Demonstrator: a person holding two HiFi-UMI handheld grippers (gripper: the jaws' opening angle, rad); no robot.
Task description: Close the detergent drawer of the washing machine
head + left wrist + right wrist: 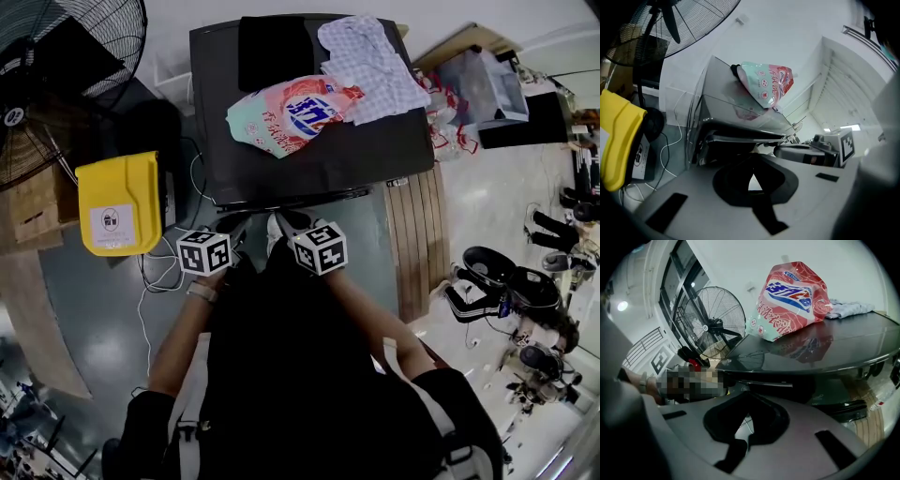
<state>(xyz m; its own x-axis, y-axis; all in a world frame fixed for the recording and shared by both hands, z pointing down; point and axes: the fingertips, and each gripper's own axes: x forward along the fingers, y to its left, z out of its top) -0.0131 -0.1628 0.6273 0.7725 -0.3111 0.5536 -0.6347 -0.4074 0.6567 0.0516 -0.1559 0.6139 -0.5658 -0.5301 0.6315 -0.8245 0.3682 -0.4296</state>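
1. The left tool [752, 161] has its jaws together at the tips. Nothing sits between them, and only a small sliver of light shows behind the closed tips.
2. The right tool [749, 397] is closed in the same way and holds nothing.
3. In the head view the two tools sit side by side, near each other. Both point at the front of the washing machine [309, 155], just below its front edge.
4. The detergent drawer [740, 138] appears as a pale flat panel under the overhang of the machine's top, just beyond the left tool's tips. It seems to stand a little proud of the front, but I cannot tell how far. I also cannot tell whether either tool touches it.
5. A pink and green detergent bag [291, 112] lies on the machine's glossy dark top. A checked cloth [370, 66] lies against the bag's right side. A black folded item [275, 52] sits at the back edge.
6. To the left of the machine a yellow container [117, 202] stands on the floor, with white cables [150, 277] trailing beside it. A large fan [56, 75] stands beyond the container.
7. To the right of the machine lie wooden boards [417, 234]. Dark shoes [497, 272] sit on the floor farther right.
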